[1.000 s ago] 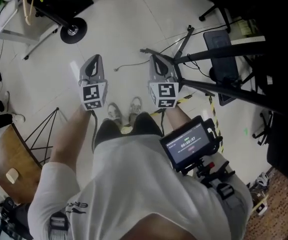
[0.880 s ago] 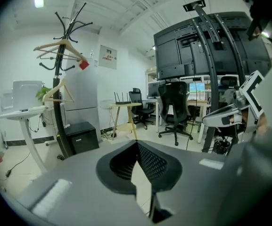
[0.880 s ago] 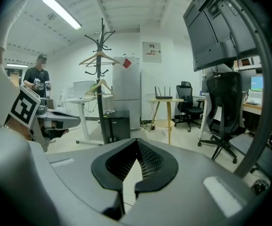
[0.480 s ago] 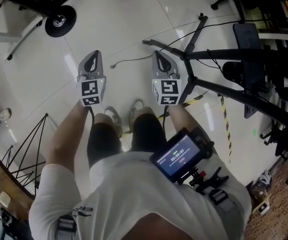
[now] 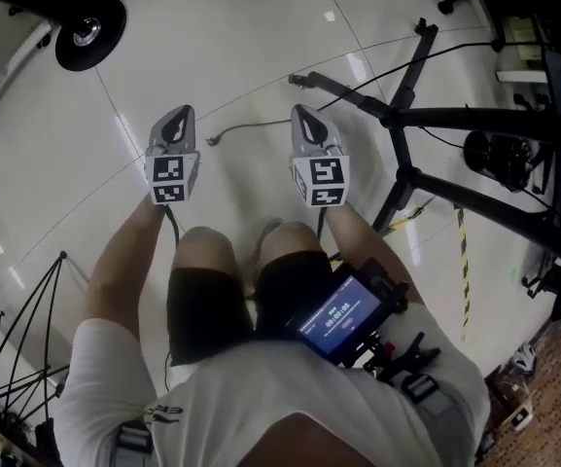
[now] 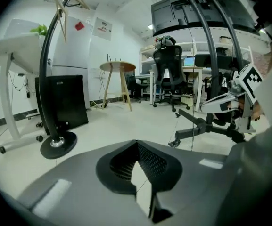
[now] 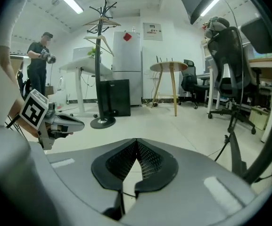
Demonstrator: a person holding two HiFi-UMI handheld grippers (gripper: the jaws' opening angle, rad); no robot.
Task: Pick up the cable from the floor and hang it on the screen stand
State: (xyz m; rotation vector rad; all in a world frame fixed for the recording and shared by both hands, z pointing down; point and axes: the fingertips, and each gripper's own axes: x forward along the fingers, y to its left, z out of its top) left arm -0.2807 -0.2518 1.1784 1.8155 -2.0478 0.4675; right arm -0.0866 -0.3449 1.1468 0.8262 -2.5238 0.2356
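A thin dark cable (image 5: pixel 246 126) lies on the pale floor, its plug end (image 5: pixel 213 141) loose and its other end running toward the black screen stand (image 5: pixel 408 115). My left gripper (image 5: pixel 176 117) hovers just left of the plug end and my right gripper (image 5: pixel 302 115) just right of the cable's run, both well above the floor. Both are shut with nothing held: the pads meet at the tips in the left gripper view (image 6: pixel 136 144) and the right gripper view (image 7: pixel 136 141). The stand's legs (image 6: pixel 206 126) and screen (image 6: pixel 192 11) rise to the right.
A coat rack's round base (image 5: pixel 87 32) stands at the far left, with a black panel (image 6: pixel 60 102) beside it. Thin black tripod legs (image 5: pixel 27 309) spread at lower left. Yellow-black tape (image 5: pixel 463 261) marks the floor at right. Office chair (image 6: pixel 171 72), round table (image 7: pixel 169 68), a person (image 7: pixel 39 65).
The person has stepped forward: the cable and stand legs have slid nearer, and the cable's plug end now lies between the two gripper tips. Both grippers stayed shut.
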